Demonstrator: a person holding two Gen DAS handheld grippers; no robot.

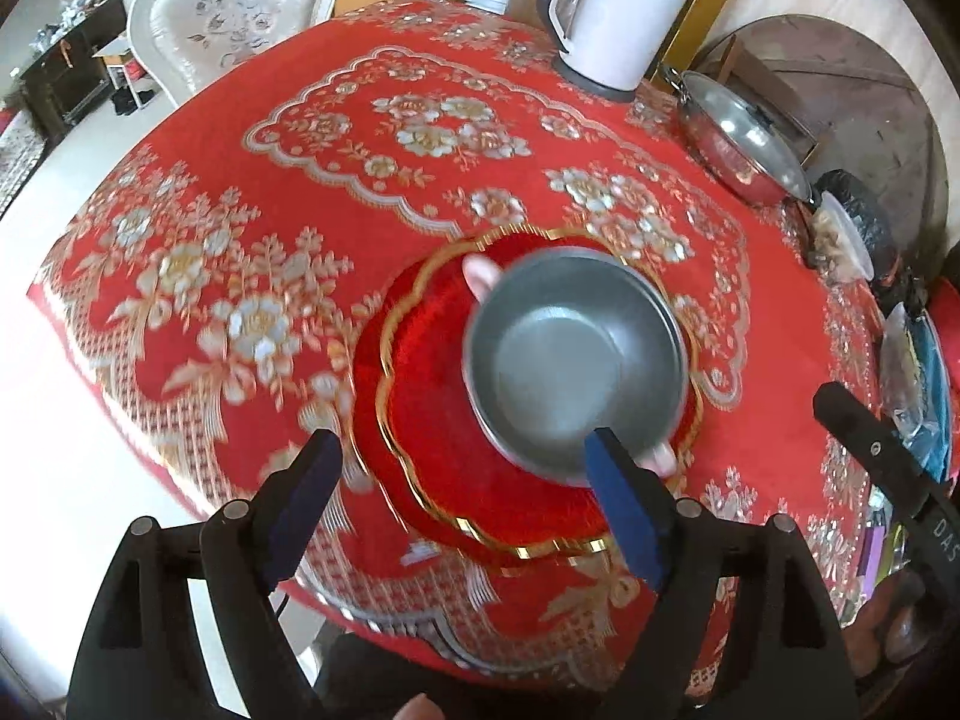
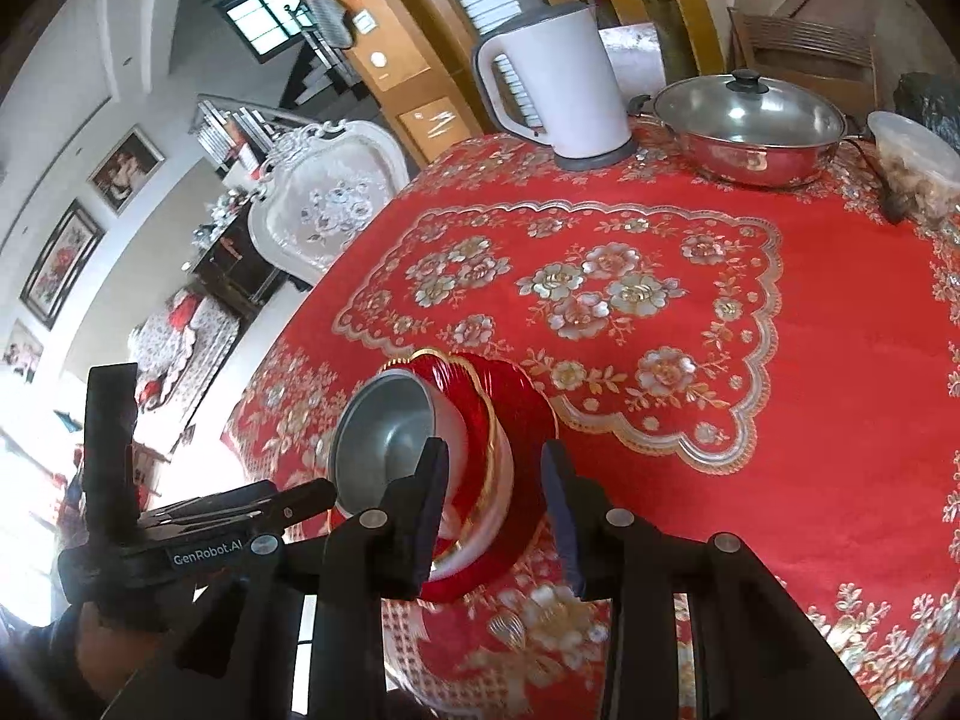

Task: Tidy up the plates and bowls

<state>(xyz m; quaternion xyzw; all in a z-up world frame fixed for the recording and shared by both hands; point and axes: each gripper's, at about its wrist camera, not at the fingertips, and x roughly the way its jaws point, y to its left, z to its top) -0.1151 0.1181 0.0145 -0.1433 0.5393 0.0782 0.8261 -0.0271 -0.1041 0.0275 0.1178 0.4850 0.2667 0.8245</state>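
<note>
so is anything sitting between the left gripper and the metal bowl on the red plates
Nothing visible is. The left gripper stands open just short of the metal bowl, with only the gold-rimmed red plates below. The kettle and lidded pot stand at the table's far side.

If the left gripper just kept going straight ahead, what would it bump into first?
Most likely the red plate lying between its open fingers, with the metal bowl just beyond by the right finger. Depth is hard to judge through the fisheye.
</note>
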